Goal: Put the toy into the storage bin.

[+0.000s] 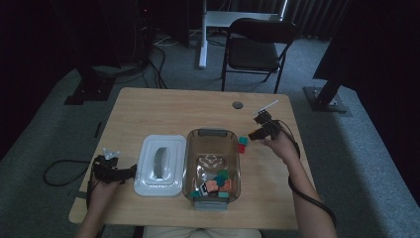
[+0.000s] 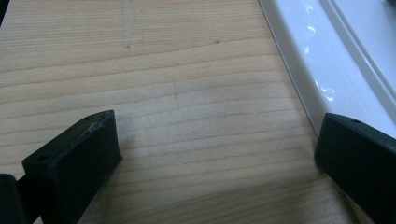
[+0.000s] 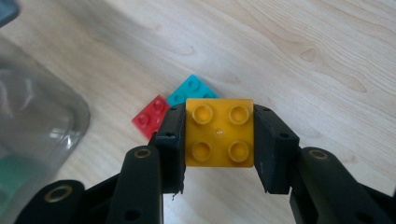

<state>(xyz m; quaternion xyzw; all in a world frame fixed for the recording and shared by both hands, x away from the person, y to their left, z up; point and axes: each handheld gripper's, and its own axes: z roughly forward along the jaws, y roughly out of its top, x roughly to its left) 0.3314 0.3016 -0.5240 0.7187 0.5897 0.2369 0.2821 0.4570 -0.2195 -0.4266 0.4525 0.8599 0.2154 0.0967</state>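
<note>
Yellow brick (image 3: 219,132) in right claw (image 3: 219,140), above red brick (image 3: 150,116).

My right gripper (image 3: 219,140) is black, with brass-coloured rivets at its joints, and the brick (image 3: 219,133) at the centre of its view is plain yellow with four round studs. Behind it, toward the upper left of that frame, a red brick (image 3: 148,115) and a turquoise brick (image 3: 192,88) show against the surface (image 3: 303,51), pale wood with fine brown grain lines. In the high view the bin (image 1: 213,166) at centre is smoky see-through grey, holding teal, orange and green pieces. The lid (image 1: 159,166) left of it is glossy white with a grey handle. My left gripper (image 2: 217,158) is matt black.
</note>
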